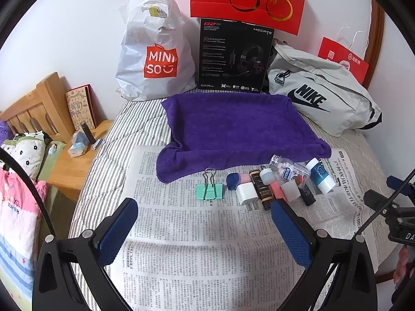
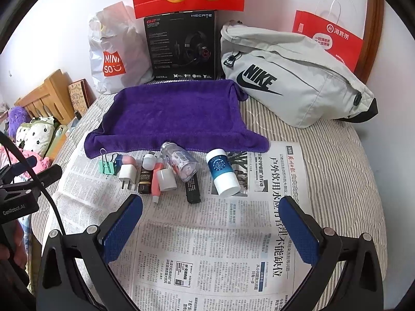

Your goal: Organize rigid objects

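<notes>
While tongs (image 1: 205,213) gape, binder clip (image 1: 209,190) lies ahead.

Striped bed (image 2: 324,155) under newspaper (image 2: 207,246) and purple towel (image 2: 173,114).
Behind the towel: MINISO bag (image 2: 114,51), headset box (image 2: 181,46), Nike bag (image 2: 290,83).

One green binder clip (image 2: 107,167), one white charger plug (image 2: 127,175), two bottles (image 2: 181,162) (image 2: 223,172), one purple towel (image 2: 171,114) and three bags (image 2: 116,51) (image 2: 293,77) (image 2: 328,36) are lying here.
</notes>
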`<state>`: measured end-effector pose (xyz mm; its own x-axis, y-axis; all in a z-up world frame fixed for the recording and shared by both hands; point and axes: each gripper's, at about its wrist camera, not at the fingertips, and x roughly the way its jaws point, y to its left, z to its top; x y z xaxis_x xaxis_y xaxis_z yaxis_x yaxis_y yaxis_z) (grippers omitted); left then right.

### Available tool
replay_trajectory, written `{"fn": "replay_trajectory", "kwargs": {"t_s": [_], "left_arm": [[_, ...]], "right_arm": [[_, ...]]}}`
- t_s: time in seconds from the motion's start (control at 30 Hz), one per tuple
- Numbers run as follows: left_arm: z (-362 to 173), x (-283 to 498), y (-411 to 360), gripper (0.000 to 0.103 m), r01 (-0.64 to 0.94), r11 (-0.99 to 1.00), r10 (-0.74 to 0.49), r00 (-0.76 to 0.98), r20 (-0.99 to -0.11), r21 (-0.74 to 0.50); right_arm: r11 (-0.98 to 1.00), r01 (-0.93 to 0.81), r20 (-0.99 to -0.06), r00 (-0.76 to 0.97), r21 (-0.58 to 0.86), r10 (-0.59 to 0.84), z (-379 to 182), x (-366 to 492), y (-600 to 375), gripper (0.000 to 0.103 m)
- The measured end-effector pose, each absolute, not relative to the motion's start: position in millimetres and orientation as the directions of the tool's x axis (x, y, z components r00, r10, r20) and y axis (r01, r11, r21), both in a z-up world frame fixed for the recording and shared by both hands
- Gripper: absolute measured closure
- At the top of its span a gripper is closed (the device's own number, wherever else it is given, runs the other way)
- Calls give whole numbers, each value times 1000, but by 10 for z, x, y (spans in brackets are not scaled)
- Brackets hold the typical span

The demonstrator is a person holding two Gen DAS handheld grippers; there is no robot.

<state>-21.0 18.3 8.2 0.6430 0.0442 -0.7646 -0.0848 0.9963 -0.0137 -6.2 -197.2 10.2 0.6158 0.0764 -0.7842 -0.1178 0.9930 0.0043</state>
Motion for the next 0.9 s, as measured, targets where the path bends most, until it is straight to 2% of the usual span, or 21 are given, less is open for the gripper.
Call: {"fn": "replay_trajectory", "kwargs": {"t_s": [0.63, 0.9], "left_arm": [[87, -149, 201, 0, -87, 996, 59, 637, -768, 4], [-145, 41, 269, 0, -95, 995, 71, 604, -794, 17]], "right_arm": [[993, -115, -778, 623, 4, 76, 135, -53, -2014, 0], [994, -110, -784, 615, 11, 77, 31, 58, -2117, 0]]}}
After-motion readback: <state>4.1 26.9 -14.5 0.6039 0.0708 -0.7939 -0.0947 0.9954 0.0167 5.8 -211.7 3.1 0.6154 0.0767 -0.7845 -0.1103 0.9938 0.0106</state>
